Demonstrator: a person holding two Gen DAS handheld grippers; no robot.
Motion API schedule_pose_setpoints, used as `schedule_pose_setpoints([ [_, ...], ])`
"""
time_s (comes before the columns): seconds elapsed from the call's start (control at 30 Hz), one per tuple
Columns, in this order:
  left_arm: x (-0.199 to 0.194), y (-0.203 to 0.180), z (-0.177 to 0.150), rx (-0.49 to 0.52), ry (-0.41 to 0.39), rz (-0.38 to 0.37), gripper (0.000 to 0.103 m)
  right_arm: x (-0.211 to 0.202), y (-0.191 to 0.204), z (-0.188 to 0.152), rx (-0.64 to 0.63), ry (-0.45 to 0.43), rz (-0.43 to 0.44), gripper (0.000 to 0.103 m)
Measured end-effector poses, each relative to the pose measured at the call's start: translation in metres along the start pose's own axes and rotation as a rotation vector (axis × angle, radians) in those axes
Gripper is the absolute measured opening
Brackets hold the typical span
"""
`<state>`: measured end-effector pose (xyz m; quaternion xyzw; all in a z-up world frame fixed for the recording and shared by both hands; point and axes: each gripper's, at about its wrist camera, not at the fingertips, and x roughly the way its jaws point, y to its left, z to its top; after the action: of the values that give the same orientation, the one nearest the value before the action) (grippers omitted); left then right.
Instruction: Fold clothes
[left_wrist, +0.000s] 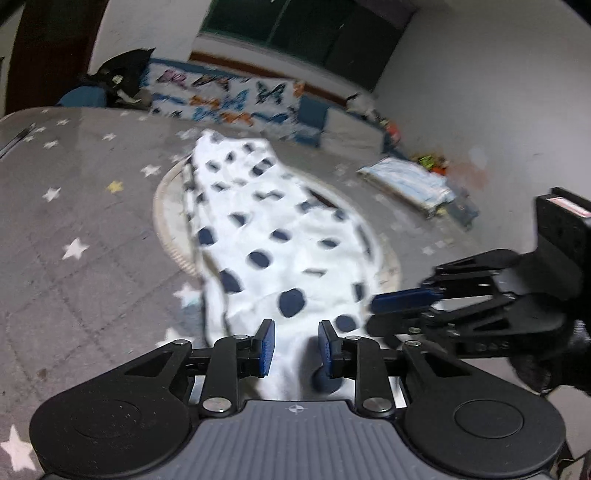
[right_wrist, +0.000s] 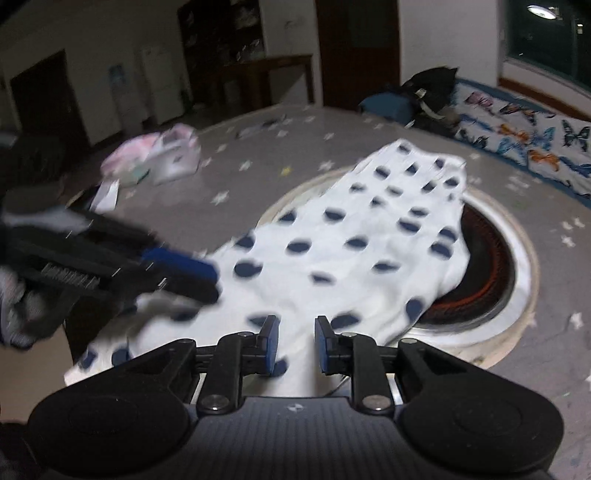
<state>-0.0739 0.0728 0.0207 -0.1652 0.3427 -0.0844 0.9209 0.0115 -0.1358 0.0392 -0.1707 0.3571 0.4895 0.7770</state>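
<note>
We work on a grey star-patterned table (left_wrist: 85, 206), chosen because its broad flat top gives the cloth a plane to fold against. Set into its middle is a round inset with a pale rim (right_wrist: 517, 236) and a dark, reddish centre; we cannot tell its function.

The white garment with dark blue dots (left_wrist: 266, 229) lies across that inset, stretched lengthwise away from us, its far end flat on the table and its near end drawn up toward both tools. We judge this lengthwise pull serves to keep the fabric taut and free of creases before a fold is made.

The left gripper (left_wrist: 293, 347) has cloth running up between its blue pads. A gap shows between the pads, so we read the jaws as narrow, with the near edge gathered in that gap; a firm pinch cannot be confirmed. The right gripper (right_wrist: 295, 343) stands the same way on the adjoining part of the near edge, fabric rising between narrowly parted pads. Each tool appears in the other's view, close alongside, so both hold one edge.

A pink and white bundle (right_wrist: 155, 158) lies apart at the table's far side.
</note>
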Motion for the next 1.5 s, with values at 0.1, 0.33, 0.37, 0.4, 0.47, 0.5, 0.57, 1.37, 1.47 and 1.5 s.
schedule_pose_setpoints([
  [0.1,0.001,0.003,-0.002,-0.006,0.007,0.012,0.027,0.004,-0.009,-0.004,0.029,0.018,-0.008,0.021],
  [0.33,-0.004,-0.013,0.007,0.03,-0.013,-0.01,0.028,-0.013,-0.059,0.01,0.156,-0.073,-0.123,0.021],
  [0.37,-0.004,-0.016,0.01,0.037,-0.017,-0.016,0.028,-0.012,-0.068,0.012,0.175,-0.077,-0.152,0.021],
  [0.4,-0.003,-0.019,0.013,0.043,-0.018,-0.025,0.028,-0.01,-0.078,0.013,0.196,-0.077,-0.167,0.021],
  [0.47,0.002,-0.027,0.019,0.062,-0.016,-0.04,0.028,-0.002,-0.094,0.016,0.224,-0.068,-0.192,0.021],
  [0.5,0.005,-0.031,0.023,0.073,-0.015,-0.047,0.028,0.002,-0.101,0.016,0.23,-0.063,-0.204,0.021],
  [0.57,0.013,-0.038,0.029,0.095,-0.008,-0.057,0.029,0.011,-0.113,0.017,0.245,-0.051,-0.214,0.021],
  [1.37,0.102,-0.036,0.061,0.065,0.097,-0.083,0.034,0.041,-0.129,0.049,0.383,-0.091,0.193,0.022],
  [1.47,0.104,-0.032,0.06,0.046,0.103,-0.078,0.034,0.039,-0.126,0.051,0.393,-0.108,0.238,0.023],
  [1.5,0.105,-0.03,0.06,0.039,0.104,-0.077,0.034,0.037,-0.125,0.052,0.39,-0.127,0.259,0.023],
])
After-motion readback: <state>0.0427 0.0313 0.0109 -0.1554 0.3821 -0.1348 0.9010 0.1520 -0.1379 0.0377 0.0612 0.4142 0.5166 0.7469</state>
